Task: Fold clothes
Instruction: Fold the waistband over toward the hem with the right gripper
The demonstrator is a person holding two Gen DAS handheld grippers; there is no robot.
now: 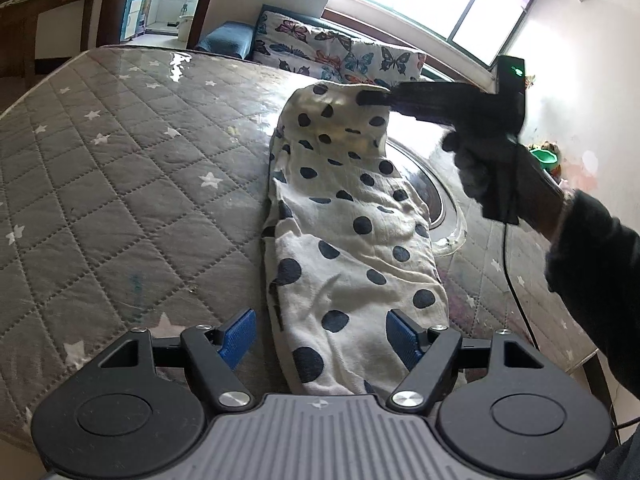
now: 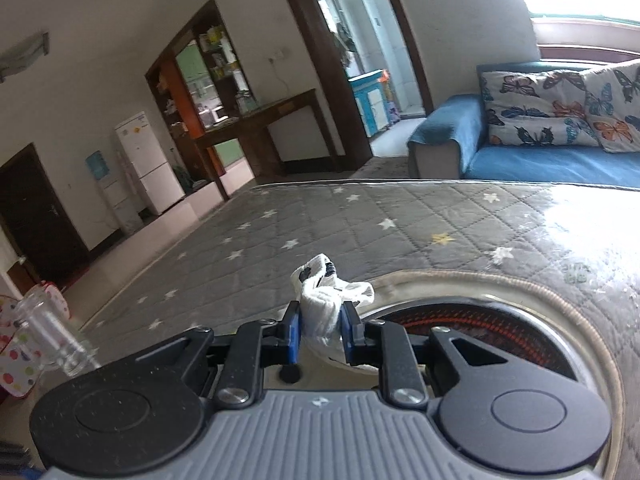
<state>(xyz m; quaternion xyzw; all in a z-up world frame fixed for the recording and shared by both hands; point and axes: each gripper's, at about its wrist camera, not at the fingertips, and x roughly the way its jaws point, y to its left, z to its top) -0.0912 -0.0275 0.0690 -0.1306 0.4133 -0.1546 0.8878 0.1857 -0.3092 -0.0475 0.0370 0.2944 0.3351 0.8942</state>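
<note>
Over on the left side of your left wrist view it's mostly grey quilted mattress [image 1: 120, 184] with little white stars stitched in, nothing sitting on that part. Your left claw [image 1: 320, 340] is spread wide open at the bottom of the shot, blue pads [image 1: 238, 338] well apart, and the near end of the garment runs between them without either pad clearly touching it.

That spotted garment [image 1: 352, 240], cream with dark navy dots, lies in a long narrow strip down the middle of the mattress, bunched and wrinkled, running away from you. Its far end is lifted off the surface.

That lifted end is pinched in your right claw [image 1: 370, 98], which comes in from the right with your gloved hand [image 1: 480, 148] on the handle and a dark sleeve [image 1: 592, 264] behind it. A black cable [image 1: 516, 280] hangs down from it. In the right wrist view you can see it better: right claw [image 2: 320, 334] is closed on a wad of the cream fabric [image 2: 326, 300], which pokes up between the blue pads.

Just right of the cloth there's a round inset disc [image 1: 436, 200] in the mattress top with a clear rim. Butterfly cushions [image 1: 336, 54] sit on a blue sofa [image 2: 552, 164] behind the far edge.
</note>
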